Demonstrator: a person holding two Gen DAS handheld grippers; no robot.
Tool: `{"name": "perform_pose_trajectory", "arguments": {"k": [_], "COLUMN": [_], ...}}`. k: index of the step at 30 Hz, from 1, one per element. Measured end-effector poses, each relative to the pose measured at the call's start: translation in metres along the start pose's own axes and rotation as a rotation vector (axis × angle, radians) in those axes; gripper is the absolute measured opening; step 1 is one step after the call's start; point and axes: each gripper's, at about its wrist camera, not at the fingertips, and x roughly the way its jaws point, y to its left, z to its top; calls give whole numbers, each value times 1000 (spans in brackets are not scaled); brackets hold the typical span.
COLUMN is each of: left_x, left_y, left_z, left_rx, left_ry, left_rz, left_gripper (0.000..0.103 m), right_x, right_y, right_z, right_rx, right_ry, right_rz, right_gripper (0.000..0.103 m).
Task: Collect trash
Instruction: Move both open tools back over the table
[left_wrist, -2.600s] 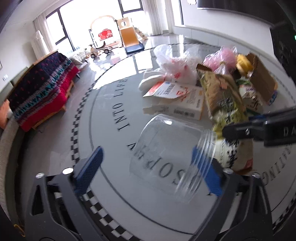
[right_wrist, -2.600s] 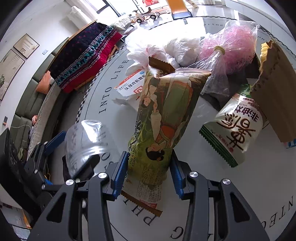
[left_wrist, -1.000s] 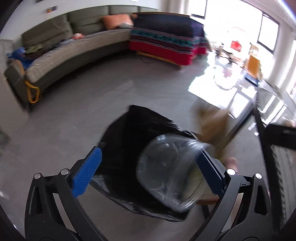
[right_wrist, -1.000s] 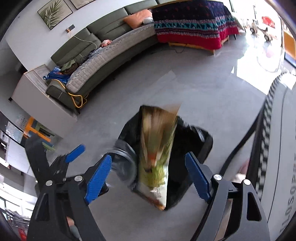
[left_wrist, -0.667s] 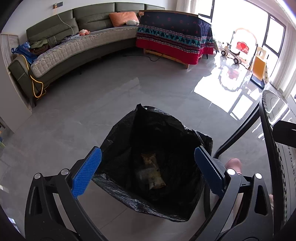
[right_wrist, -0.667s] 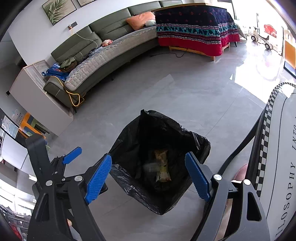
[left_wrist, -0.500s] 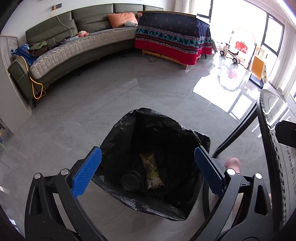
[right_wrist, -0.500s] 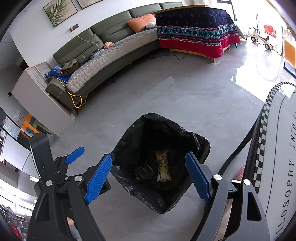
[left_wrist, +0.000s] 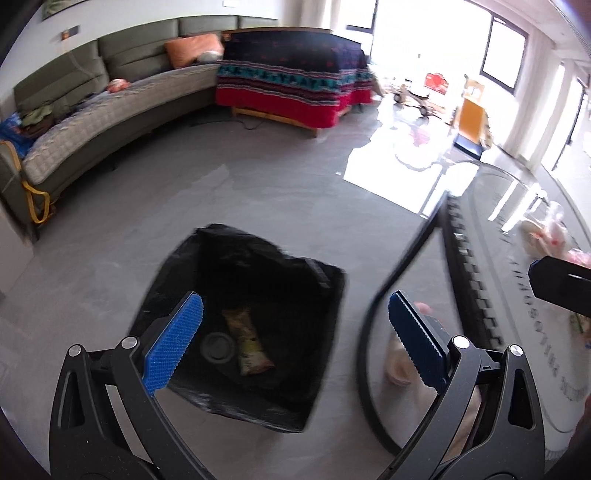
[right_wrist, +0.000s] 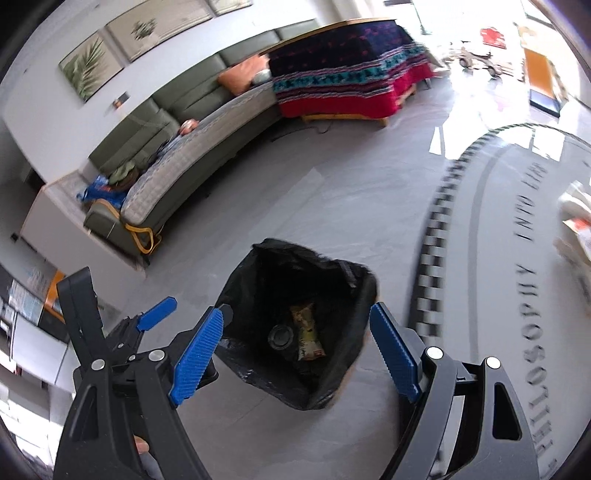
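A black trash bag (left_wrist: 295, 280) stands open on the grey floor; it also shows in the right wrist view (right_wrist: 347, 273). Inside lie a clear plastic jar (left_wrist: 218, 347) (right_wrist: 281, 336) and a green-yellow snack packet (left_wrist: 248, 343) (right_wrist: 308, 332). My left gripper (left_wrist: 295, 343) is open and empty above the bag's right part. My right gripper (right_wrist: 297, 350) is open and empty above the bag. The left gripper (right_wrist: 155, 314) shows at the lower left of the right wrist view. More trash (left_wrist: 546, 232) (right_wrist: 576, 218) lies on the round table.
The round glass table (left_wrist: 517, 229) (right_wrist: 517, 221) with a checkered rim is at the right, with a black table leg (left_wrist: 406, 266) beside the bag. A grey curved sofa (left_wrist: 110, 110) and a red-and-dark blanket-covered bench (left_wrist: 295, 81) stand at the back.
The jar and the snack packet dropped from my grippers into the bag. Both views have since swung right and up, bringing the table into view.
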Motion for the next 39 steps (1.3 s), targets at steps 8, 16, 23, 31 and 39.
{"name": "perform_pose_trajectory", "arguments": {"k": [8, 16, 23, 31, 39], "left_x": [3, 2, -7, -12, -12], "left_y": [-93, -196, -270, -342, -392], "left_z": [0, -6, -13, -34, -53], "left_rx": [118, 274, 431, 561, 682], "left_ry": [13, 38, 53, 81, 102], "left_rz": [-135, -252, -339, -433, -472], "left_gripper": [97, 97, 97, 97, 97], "right_x": [-66, -125, -186, -250, -243], "right_y": [-76, -146, -211, -301, -345], "right_z": [-19, -35, -62, -107, -122], "right_rx": [63, 140, 243, 435, 497], "right_ry": [-95, -139, -200, -297, -296], "right_rz": [-170, -290, -371, -379, -331], "right_gripper": [82, 82, 82, 82, 77]}}
